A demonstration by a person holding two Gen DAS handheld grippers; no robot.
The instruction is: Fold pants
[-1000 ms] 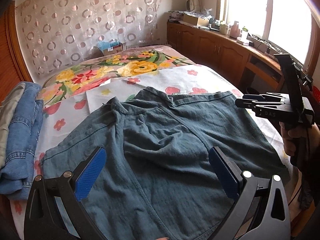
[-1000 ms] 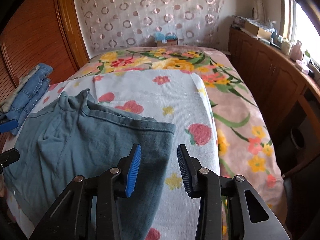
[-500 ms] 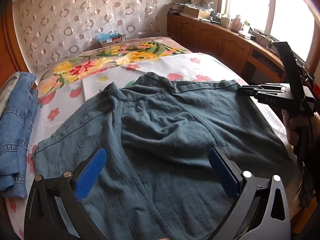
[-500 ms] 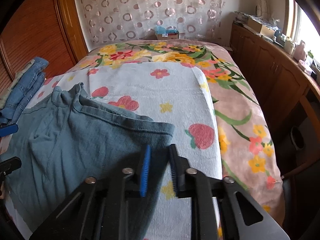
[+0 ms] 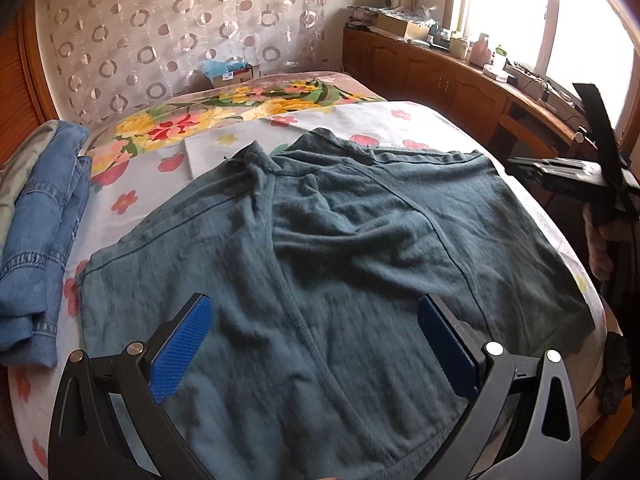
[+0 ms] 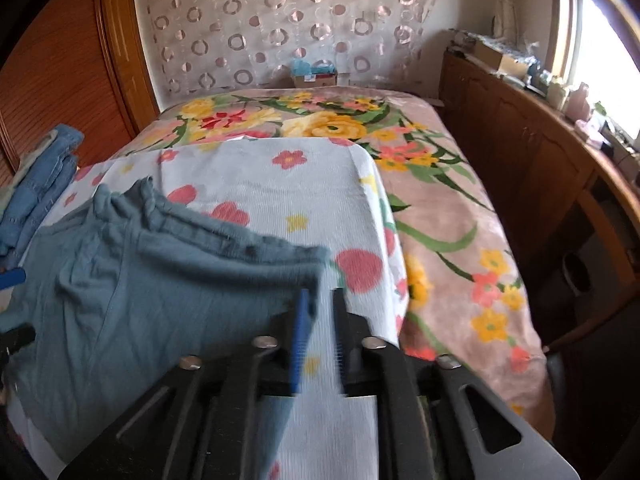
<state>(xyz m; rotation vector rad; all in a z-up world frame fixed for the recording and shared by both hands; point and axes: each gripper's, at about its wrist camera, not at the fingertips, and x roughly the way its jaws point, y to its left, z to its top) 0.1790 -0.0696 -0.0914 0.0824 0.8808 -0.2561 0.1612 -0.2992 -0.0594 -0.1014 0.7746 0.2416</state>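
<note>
The right gripper point(image 6: 320, 332) hung over the right-hand edge of the bed, its blue pads a narrow way apart and opening; in its own view the teal cloth's corner sat blurred at the left pad, and I could not tell whether any of it lay between them. The left gripper point(image 5: 316, 348) stood with its jaws spread wide above the near hem, nothing between them. The pants point(image 5: 328, 248), a pair of teal shorts, lay spread flat on the flowered towel point(image 6: 288, 200) that covered the near part of the bed point(image 6: 460, 216), waistband toward the far end, legs toward the near edge, so their greater width ran across the bed from left to right. The right gripper was the nearer to the right outer corner, and the left one sat over the middle seam. As I judged it, the coming fold would carry that right side over to the left. A stack of folded jeans point(image 5: 44, 232) lay along the left edge, well apart.
</note>
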